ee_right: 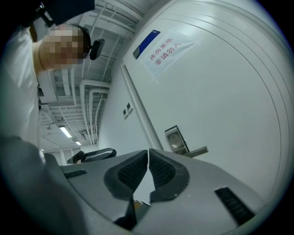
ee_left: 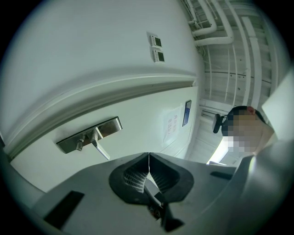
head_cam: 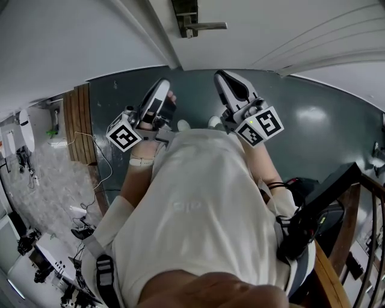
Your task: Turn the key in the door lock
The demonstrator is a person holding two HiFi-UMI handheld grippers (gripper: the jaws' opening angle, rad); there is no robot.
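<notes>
The white door (head_cam: pixel 264 30) fills the top of the head view, with a metal lock plate (head_cam: pixel 183 12) and lever handle (head_cam: pixel 207 26) on it. In the left gripper view the lock plate (ee_left: pixel 89 135) shows the lever (ee_left: pixel 100 148) and a small metal stub (ee_left: pixel 80 146) beside it, possibly the key. The right gripper view shows the plate (ee_right: pixel 176 139) and lever (ee_right: pixel 198 151) beyond the jaws. My left gripper (head_cam: pixel 163 83) and right gripper (head_cam: pixel 221 75) hang side by side below the handle, apart from the door. Both the left gripper (ee_left: pixel 149 157) and the right gripper (ee_right: pixel 148 153) are shut on nothing.
A paper notice (ee_right: pixel 167 49) and a blue sign (ee_right: pixel 147 42) are stuck on the door. A dark green floor (head_cam: pixel 313 126) lies below. A wooden railing (head_cam: pixel 340 240) stands at the right. A wooden panel (head_cam: pixel 78 123), a cable and clutter sit at the left.
</notes>
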